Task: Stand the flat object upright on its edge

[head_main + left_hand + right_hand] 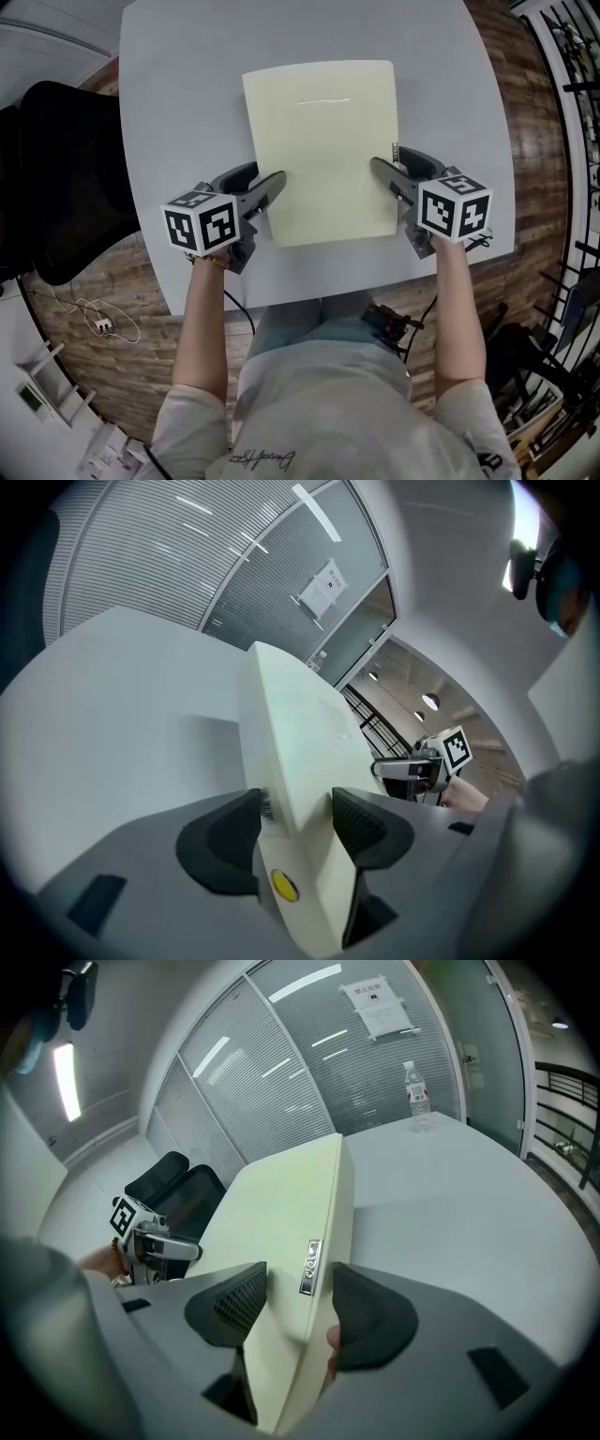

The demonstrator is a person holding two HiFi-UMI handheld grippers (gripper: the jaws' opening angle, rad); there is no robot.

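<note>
Pale yellow board (323,150) over the grey table (187,94), near its front edge, with the near end lifted. Left gripper (272,187) clamps the board's left edge; right gripper (382,169) clamps its right edge.

Nothing reads clearly: the notice (380,1007) on the glass wall (281,1063), a silver tag (309,1267) and a barcode sticker (267,805) on the board (291,742) edge, and script (262,458) on the shirt (319,394) are too small or blurred, and each cube (201,225) bears only square markers.
</note>
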